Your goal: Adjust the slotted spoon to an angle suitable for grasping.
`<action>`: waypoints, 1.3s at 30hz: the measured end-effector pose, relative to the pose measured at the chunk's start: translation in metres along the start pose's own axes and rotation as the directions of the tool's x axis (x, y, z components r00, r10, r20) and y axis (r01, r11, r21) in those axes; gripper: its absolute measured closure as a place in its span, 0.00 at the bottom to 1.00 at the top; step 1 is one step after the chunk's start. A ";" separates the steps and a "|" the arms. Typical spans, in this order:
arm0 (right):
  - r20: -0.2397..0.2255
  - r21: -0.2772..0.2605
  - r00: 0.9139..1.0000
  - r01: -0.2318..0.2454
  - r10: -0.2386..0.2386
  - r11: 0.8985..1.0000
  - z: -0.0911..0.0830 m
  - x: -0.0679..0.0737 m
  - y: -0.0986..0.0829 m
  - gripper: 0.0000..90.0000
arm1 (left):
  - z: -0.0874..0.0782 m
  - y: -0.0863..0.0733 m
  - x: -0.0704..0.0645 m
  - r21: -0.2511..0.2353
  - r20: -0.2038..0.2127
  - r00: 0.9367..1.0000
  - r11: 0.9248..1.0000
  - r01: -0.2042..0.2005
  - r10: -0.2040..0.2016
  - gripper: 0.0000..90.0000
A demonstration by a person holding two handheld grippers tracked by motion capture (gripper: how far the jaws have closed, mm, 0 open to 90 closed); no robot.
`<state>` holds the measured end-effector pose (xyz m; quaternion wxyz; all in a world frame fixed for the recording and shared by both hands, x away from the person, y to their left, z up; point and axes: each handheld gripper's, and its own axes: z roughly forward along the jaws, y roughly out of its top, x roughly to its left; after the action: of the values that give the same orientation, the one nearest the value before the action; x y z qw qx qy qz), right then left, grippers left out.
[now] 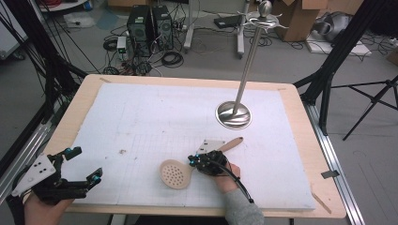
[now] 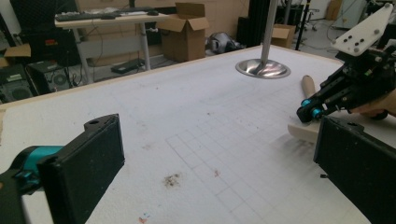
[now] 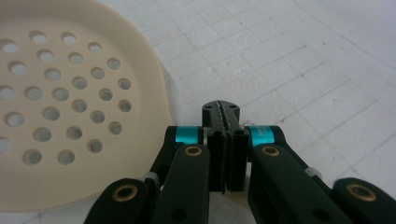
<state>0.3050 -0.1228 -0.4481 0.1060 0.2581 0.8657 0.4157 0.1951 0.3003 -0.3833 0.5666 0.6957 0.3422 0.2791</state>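
Note:
A cream perforated skimmer (image 1: pixel 175 174) lies flat on the white foam board (image 1: pixel 141 117), its wooden handle (image 1: pixel 232 143) pointing toward the back right. My right gripper (image 1: pixel 191 160) rests low over the neck between head and handle, jaws pressed together. In the right gripper view the shut tips (image 3: pixel 224 114) sit just right of the skimmer's head (image 3: pixel 60 107), with nothing seen between them. My left gripper (image 1: pixel 85 164) hovers open at the front left corner, far from the skimmer. From the left gripper view (image 2: pixel 215 149) the right gripper (image 2: pixel 308 112) and handle (image 2: pixel 307 84) appear at the right.
A tall metal stand with a round shiny base (image 1: pixel 233 115) rises at the back right of the board, with hooks at its top (image 1: pixel 264 18). The board lies on a wooden table (image 1: pixel 319 187). Computers, cables and boxes sit on the floor beyond.

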 end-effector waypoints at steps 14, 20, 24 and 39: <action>0.000 0.004 1.000 -0.017 0.017 1.000 -0.006 0.003 -0.006 1.00 | -0.001 0.001 0.004 -0.022 0.024 0.999 0.999 0.041 -0.040 0.02; -0.009 0.008 1.000 -0.010 0.010 1.000 -0.013 0.004 -0.011 1.00 | 0.001 0.002 0.004 -0.018 0.024 0.999 0.999 0.032 -0.031 0.02; -0.009 0.012 1.000 -0.013 0.013 1.000 -0.017 0.004 -0.013 1.00 | 0.003 0.002 0.004 -0.015 0.029 0.999 0.999 0.033 -0.032 0.02; -0.021 0.012 1.000 -0.019 0.019 1.000 -0.028 0.004 -0.024 1.00 | 0.014 0.003 0.004 -0.008 0.051 0.998 1.000 0.028 -0.027 0.02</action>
<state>0.2817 -0.1518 -0.4486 0.0913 0.2624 0.8668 0.4141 0.2087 0.2946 -0.3833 0.5821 0.6953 0.3358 0.2550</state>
